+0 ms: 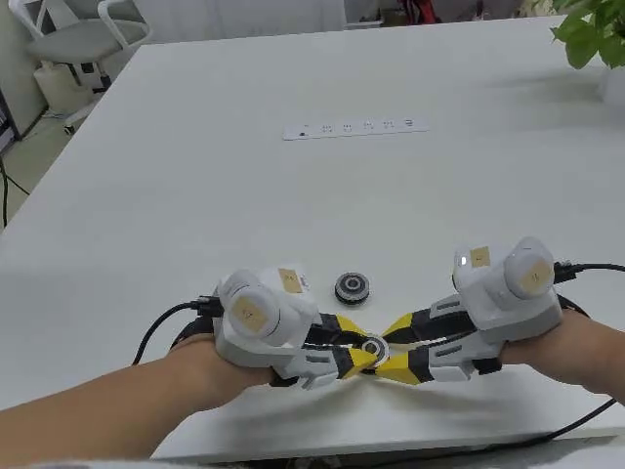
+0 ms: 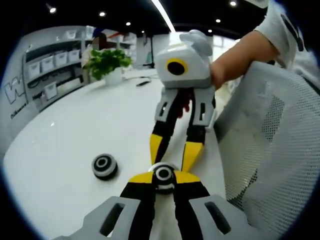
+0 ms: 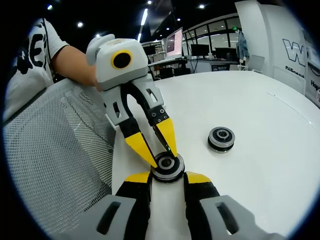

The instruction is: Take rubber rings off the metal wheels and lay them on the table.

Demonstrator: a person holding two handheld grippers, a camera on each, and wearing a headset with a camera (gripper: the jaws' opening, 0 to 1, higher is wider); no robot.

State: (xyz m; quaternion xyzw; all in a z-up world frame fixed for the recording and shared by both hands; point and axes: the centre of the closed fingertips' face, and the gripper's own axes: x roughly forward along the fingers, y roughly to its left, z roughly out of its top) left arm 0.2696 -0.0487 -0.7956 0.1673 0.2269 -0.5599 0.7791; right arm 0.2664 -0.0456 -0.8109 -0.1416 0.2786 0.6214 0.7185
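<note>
Wheel (image 1: 372, 348) clamped by left gripper (image 2: 164, 177) and right gripper (image 3: 167, 176) together, jaws narrow around it

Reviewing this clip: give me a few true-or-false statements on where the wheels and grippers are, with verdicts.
1. The left gripper and right gripper both close on the held wheel. True.
2. The second wheel rests on the power strip. False: it sits on the bare table just beyond the grippers, and the power strip lies much farther back.
3. The held wheel is close to the table's near edge. True.
4. The plant stands between the two grippers. False: it is at the table's far right corner.
</note>
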